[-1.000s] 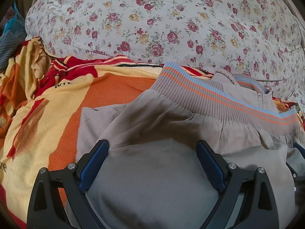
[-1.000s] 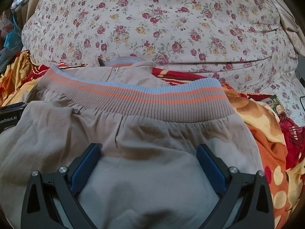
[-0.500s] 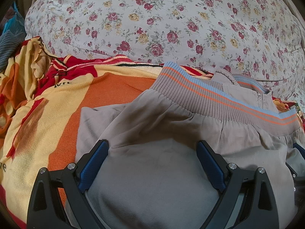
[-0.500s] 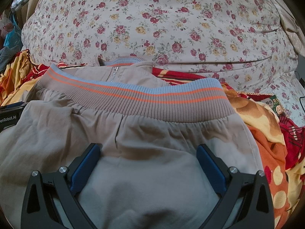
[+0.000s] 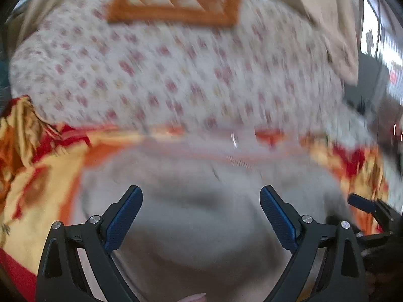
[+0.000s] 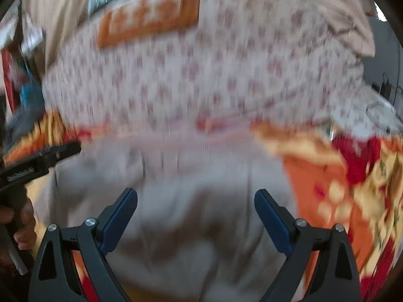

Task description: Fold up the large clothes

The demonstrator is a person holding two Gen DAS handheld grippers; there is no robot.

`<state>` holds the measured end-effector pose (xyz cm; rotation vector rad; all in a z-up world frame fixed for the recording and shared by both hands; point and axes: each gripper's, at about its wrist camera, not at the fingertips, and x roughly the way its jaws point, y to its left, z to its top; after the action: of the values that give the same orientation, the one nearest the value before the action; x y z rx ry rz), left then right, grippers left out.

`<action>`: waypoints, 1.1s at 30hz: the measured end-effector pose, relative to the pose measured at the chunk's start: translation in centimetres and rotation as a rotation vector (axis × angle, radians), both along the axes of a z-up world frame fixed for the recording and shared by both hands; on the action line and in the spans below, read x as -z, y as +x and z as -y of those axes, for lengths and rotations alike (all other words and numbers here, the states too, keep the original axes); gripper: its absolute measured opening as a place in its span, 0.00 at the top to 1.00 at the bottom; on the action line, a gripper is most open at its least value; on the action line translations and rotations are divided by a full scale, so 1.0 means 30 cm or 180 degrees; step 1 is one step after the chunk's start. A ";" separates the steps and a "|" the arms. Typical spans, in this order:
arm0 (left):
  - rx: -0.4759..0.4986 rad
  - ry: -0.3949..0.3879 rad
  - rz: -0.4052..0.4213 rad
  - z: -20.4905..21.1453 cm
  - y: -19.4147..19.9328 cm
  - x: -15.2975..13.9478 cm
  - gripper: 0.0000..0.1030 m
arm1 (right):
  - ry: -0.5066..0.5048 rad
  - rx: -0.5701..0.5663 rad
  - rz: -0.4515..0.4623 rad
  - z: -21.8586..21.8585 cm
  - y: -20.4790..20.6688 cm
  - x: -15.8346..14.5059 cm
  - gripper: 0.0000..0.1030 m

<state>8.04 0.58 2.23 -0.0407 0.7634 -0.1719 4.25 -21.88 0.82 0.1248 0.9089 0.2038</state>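
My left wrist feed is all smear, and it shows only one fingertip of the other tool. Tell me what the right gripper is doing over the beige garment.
Observer: The right gripper has its jaws wide apart and closing slightly. The beige garment lies under them, not pinched.
Operator: Report what's at that view's left edge.
Observer: The fingers of a hand show there, just below the dark body of the left gripper.
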 end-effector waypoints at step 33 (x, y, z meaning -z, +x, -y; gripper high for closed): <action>-0.1115 0.0014 -0.0529 -0.284 0.196 0.149 0.07 | 0.0090 0.0241 -0.0300 0.063 0.459 0.209 0.14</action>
<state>13.92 9.09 -2.24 -0.1850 0.9096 0.1683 18.04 -23.79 -5.46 0.1960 0.9933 0.1412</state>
